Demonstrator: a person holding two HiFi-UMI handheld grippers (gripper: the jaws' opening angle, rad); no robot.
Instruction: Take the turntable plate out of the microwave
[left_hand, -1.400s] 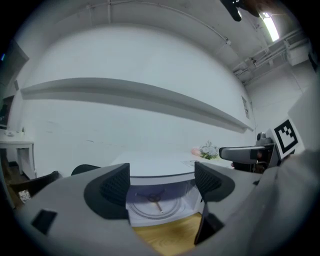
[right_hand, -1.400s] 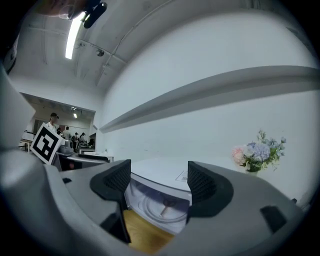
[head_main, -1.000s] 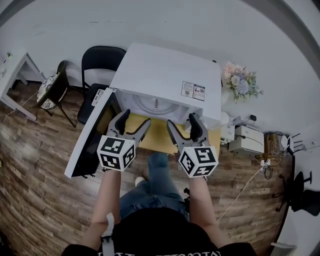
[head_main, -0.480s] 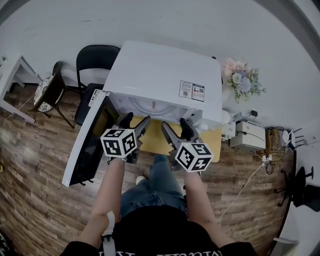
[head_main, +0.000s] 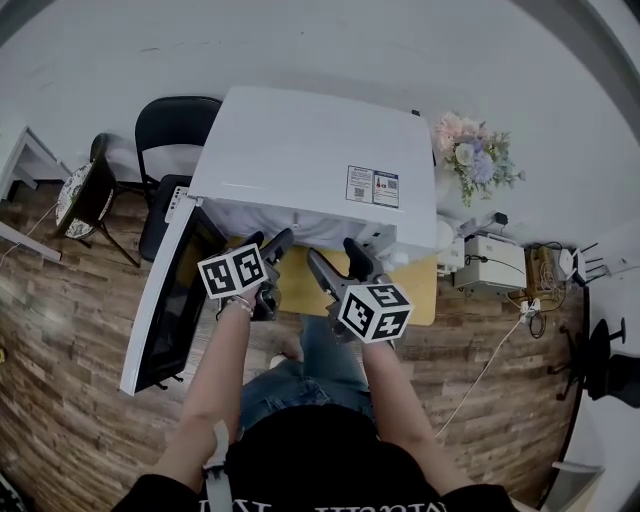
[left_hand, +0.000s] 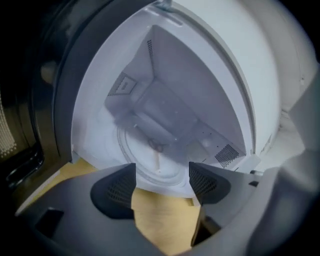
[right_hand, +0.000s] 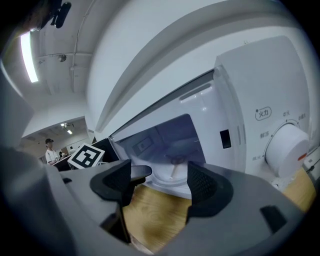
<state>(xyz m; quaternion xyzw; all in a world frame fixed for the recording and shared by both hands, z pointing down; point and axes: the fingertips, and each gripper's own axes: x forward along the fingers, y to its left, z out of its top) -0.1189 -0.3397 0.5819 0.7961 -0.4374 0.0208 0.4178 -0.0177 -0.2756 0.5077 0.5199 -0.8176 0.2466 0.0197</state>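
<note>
Looking down in the head view:

- floor (head_main: 60, 380): brown wood planks, grain running in mixed directions, fills the lower left and lower right.
- microwave (head_main: 310, 150): white box with rounded corners and a smooth matte top, at upper centre. A small printed label sits near its front right edge.
- door (head_main: 170, 300): long flat slab, white rim around a dark glossy window. It is swung fully open toward the lower left.
- table (head_main: 415, 290): pale yellow wood top. Only a strip shows, under the microwave's front edge.
- chair (head_main: 175, 130): black with a curved back, at upper left just beside the microwave.
- plate (left_hand: 150, 165): round, clear glass with a raised ring, lying flat on the cavity floor inside the microwave. The cavity walls are smooth white, with small perforated vent patches. In the right gripper view the plate shows low in the opening, beyond the jaw gap.
- left tongs (head_main: 270, 240): grey plastic with a black-and-white marker cube at the back. They point into the open cavity from centre frame. The jaws stand apart with only tabletop and plate edge seen through the gap. The pads (left_hand: 117, 187) are dark with a fine mesh texture and touch nothing.
- right tongs (head_main: 333, 250): same build, just right of the left pair, at the cavity mouth. The jaws are apart with nothing between them, and wood grain is visible in the gap.
- flowers (head_main: 470, 160): pastel bunch, upper right, near the microwave's right side.
- knob (right_hand: 287, 147): white cylinder on the control panel, right edge of the right gripper view.
</note>
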